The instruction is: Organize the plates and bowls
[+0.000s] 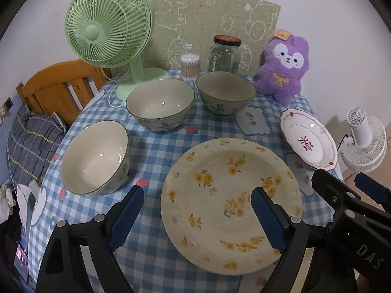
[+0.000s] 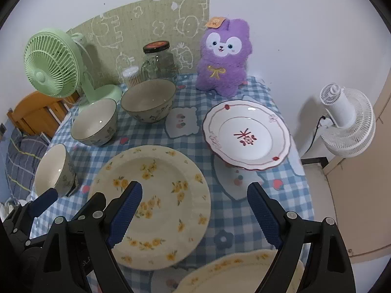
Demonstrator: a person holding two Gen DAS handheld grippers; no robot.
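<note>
Partly hidden: a second yellow-flowered plate at the near table edge, cut off by the frame and the right gripper. Both grippers spread wide, empty. Left gripper hovers over the near edge of the big flowered plate on the checked cloth. Three bowls stand apart behind it; red-trimmed plate sits right, tilted on something unseen. Jar contents unclear.

Even, soft indoor light; small glints inside the bowls. Strong fisheye curvature, black vignette at corners; near plate slightly blurred.
</note>
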